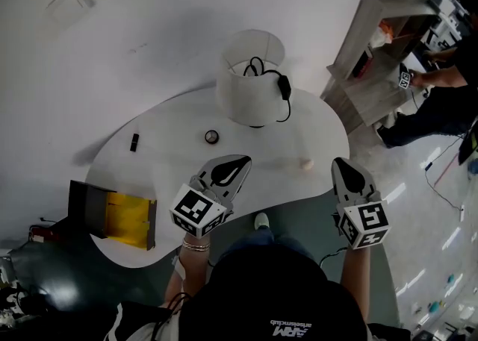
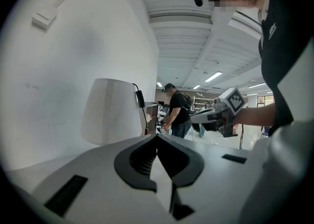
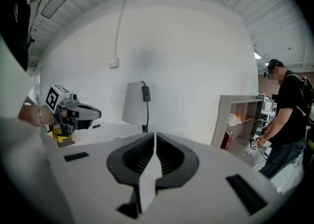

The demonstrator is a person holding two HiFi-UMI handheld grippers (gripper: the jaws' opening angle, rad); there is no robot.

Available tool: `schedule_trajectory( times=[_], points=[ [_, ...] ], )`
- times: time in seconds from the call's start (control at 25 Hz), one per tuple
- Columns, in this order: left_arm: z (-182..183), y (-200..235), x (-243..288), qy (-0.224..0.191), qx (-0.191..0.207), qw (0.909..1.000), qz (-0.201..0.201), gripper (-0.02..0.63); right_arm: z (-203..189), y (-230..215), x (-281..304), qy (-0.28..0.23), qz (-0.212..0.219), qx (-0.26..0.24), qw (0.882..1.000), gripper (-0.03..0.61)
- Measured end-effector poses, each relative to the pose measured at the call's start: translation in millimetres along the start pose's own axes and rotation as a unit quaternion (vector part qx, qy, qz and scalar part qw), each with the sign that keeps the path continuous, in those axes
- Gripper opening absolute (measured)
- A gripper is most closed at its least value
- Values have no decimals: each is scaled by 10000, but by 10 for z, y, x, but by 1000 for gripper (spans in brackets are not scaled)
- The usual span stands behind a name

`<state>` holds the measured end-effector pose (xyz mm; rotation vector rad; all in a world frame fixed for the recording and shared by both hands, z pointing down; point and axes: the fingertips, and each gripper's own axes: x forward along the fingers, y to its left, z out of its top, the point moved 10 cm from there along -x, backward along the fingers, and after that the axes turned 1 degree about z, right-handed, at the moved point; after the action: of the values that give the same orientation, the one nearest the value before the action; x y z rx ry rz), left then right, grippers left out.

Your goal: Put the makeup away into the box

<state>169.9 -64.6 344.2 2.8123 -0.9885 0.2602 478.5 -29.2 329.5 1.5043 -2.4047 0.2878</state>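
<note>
Three small makeup items lie on the white table (image 1: 172, 119): a black lipstick tube (image 1: 134, 142) at the left, a round compact (image 1: 212, 136) in the middle, and a small beige piece (image 1: 306, 164) at the right. The open box (image 1: 112, 216) with a yellow inside sits on the table's near left end. My left gripper (image 1: 239, 162) hovers shut and empty over the table's near edge, short of the compact. My right gripper (image 1: 342, 163) is also shut and empty, near the table's right edge beside the beige piece. In the right gripper view the left gripper (image 3: 73, 112) shows in front of the box (image 3: 61, 138).
A white lamp shade (image 1: 250, 78) with a black cord and switch stands at the back of the table. A grey shelf unit (image 1: 377, 48) stands on the floor at the right, with another person (image 1: 441, 104) beside it. A white wall runs behind the table.
</note>
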Motion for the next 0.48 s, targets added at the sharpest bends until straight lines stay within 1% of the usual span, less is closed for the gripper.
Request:
schedule_trajectory(
  times=[0.28, 0.48],
  points=[
    [-98, 86, 52, 85, -156, 9997, -147, 14, -21, 52, 68, 101, -43, 62, 9999, 21],
    [-184, 93, 94, 182, -255, 9994, -169, 14, -94, 57, 123, 256, -44, 117, 9996, 21]
  ],
)
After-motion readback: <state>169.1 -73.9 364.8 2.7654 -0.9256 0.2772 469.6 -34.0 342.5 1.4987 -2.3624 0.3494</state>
